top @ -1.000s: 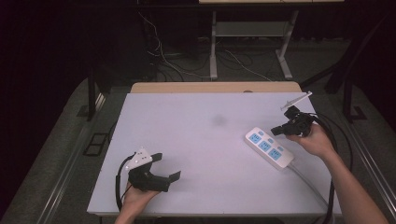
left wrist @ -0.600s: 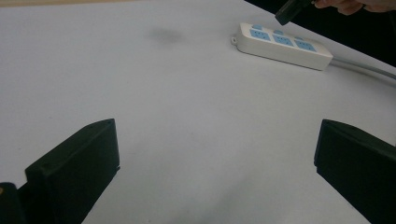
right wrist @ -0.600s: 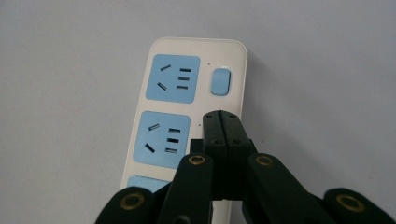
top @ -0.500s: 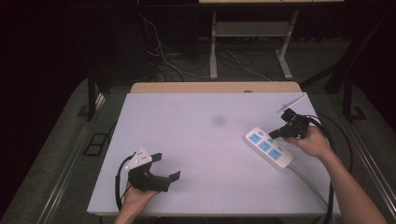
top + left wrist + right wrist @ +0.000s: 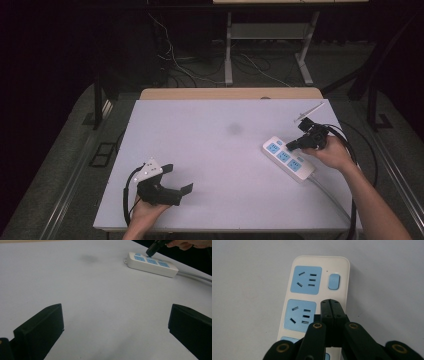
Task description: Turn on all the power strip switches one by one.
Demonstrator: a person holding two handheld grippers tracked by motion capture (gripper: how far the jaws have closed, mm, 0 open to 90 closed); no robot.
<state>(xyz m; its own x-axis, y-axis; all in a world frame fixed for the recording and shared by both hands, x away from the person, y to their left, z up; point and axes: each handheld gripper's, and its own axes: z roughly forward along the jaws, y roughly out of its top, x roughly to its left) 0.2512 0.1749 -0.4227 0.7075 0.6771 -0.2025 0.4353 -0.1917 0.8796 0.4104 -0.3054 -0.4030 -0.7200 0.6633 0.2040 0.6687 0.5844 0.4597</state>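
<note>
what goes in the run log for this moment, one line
left tool: open, idle on table | right tool: shut, empty, tip over power strip near blue switch | sockets: none plugged

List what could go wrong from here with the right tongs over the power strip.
1. The shut right tongs hover over the white power strip with blue sockets, short of its blue rocker switch; pressing now might miss it.
2. A slanted push could slide the loose strip across the white table.
3. The tip might poke a socket slot.
</note>
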